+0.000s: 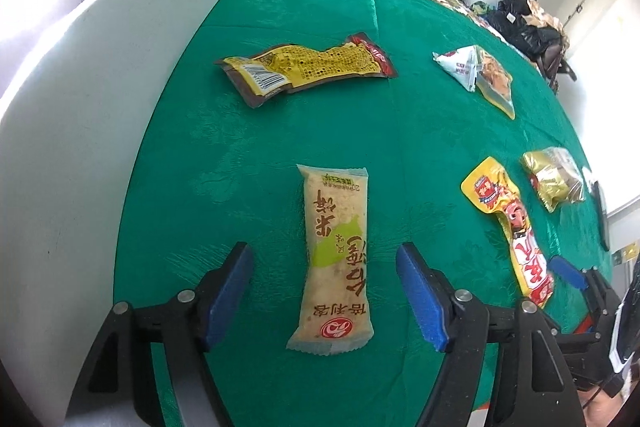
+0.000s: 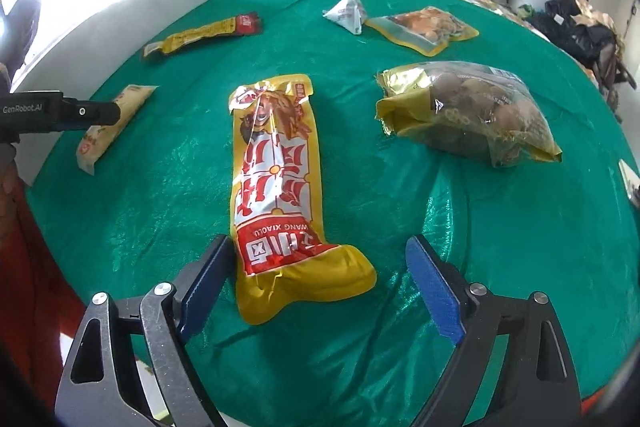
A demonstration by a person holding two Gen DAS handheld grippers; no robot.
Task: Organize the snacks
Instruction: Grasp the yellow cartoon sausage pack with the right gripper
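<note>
In the left wrist view the left gripper hangs with its jaws spread wide on either side of a pale rice cracker packet lying lengthwise at lower centre on the green-covered worktop, neither jaw touching it. In the right wrist view the right gripper is likewise released, its jaws flanking the near end of a long yellow-and-red snack pouch at frame centre. A gold bag of round snacks lies right of centre, a dark yellow strip packet at upper left beside a white board, and a white triangular pack touches a clear-fronted yellow pouch near the top.
</note>
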